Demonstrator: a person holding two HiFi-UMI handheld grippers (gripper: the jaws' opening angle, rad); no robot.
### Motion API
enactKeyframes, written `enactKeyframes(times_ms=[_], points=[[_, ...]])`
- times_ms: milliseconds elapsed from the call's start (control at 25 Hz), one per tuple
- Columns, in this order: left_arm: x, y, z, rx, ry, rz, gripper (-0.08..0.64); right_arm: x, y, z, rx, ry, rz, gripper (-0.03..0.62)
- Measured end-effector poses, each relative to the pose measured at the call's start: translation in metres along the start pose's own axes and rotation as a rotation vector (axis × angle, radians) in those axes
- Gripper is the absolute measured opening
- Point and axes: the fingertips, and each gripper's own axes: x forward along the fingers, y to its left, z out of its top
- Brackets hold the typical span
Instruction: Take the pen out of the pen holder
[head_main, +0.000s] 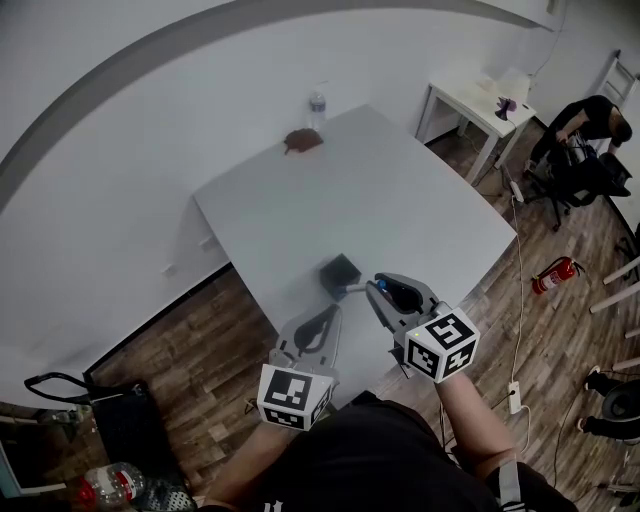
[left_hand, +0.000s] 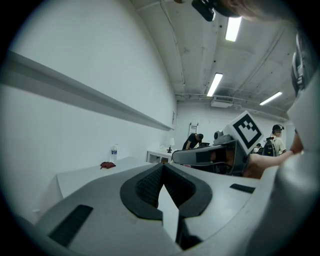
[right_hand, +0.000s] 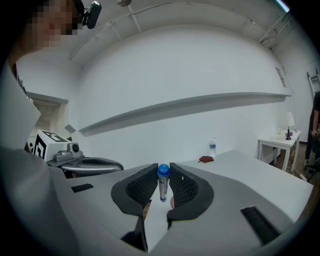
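Observation:
A black square pen holder (head_main: 340, 273) stands near the front edge of the white table (head_main: 420, 210). My right gripper (head_main: 374, 288) hovers just to its right and is shut on a pen. In the right gripper view that gripper (right_hand: 163, 186) pinches the pen (right_hand: 162, 183), which stands upright with a blue cap between the ribbed pads. My left gripper (head_main: 329, 314) hangs below the holder, at the table's front edge, with its jaws together and nothing in them. The left gripper view shows its pads (left_hand: 150, 186) meeting, and the right gripper (left_hand: 212, 156) beyond them.
At the table's far end are a water bottle (head_main: 317, 106) and a reddish-brown cloth (head_main: 302, 140). A small white side table (head_main: 470, 108), a seated person (head_main: 585, 125) and a fire extinguisher (head_main: 555, 273) are to the right. A black bag (head_main: 110, 405) lies on the wooden floor, left.

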Motion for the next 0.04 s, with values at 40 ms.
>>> enactKeyframes(times_ms=[40], points=[[-0.0002, 0.0005, 0.0001, -0.001, 0.002, 0.001, 0.006, 0.0005, 0.0002, 0.0004, 0.001, 0.001, 0.001, 0.078]])
